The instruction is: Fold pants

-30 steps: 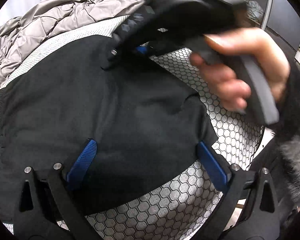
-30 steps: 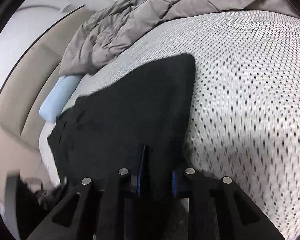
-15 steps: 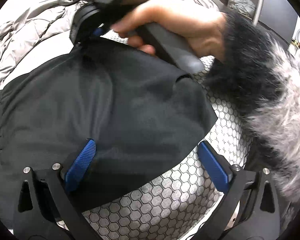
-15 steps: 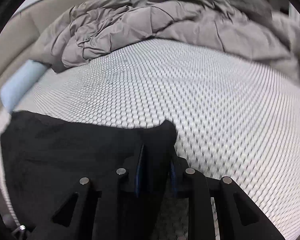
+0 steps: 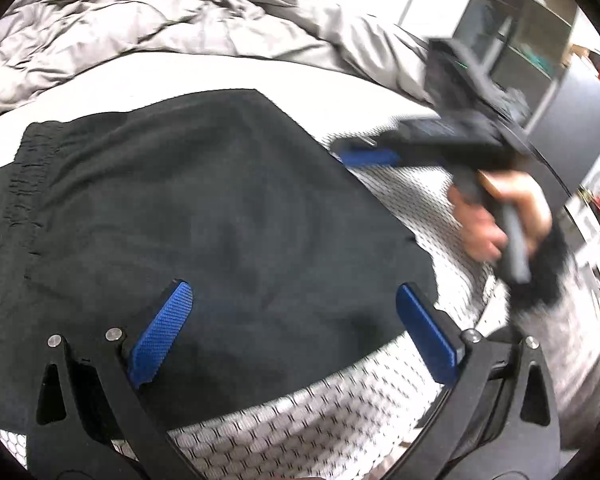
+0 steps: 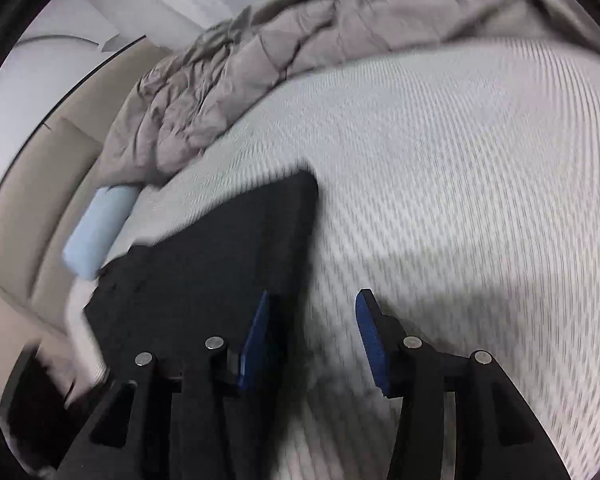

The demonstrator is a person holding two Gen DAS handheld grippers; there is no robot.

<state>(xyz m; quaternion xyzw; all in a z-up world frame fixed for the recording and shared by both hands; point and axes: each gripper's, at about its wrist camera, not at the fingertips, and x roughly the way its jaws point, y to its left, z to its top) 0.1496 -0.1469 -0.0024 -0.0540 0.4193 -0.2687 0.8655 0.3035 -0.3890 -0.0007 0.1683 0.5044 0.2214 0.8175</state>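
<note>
- The black pants lie folded on the honeycomb-patterned mattress, filling the left and centre of the left wrist view; the gathered waistband sits at about 9 o'clock, and the far folded edge runs from 12 towards 3 o'clock.
- The left gripper hangs over the near part of the cloth with its blue pads wide apart. It is released, and nothing is pinched between them. Half a second ago it stood the same way.
- At about 2 o'clock in the same view, the right gripper now sits clear of the cloth, over bare mattress just beside the pants' edge. Half a second ago it was clamped on the fabric at 11 o'clock, carrying a layer across.
- A person's hand holds its handle, blurred by motion.
- In the right wrist view the right gripper's jaws are opening, with only mattress between them. Half a second ago the dark cloth was nipped there; now the pants lie at 9 o'clock of the gap, behind the left pad.
- Judgement: the fold just carried over is laid down and let go, so this step looks finished. Another fold or a smoothing pass may remain.
- A grey quilt is bunched at 12 o'clock, well apart from the pants.
</note>
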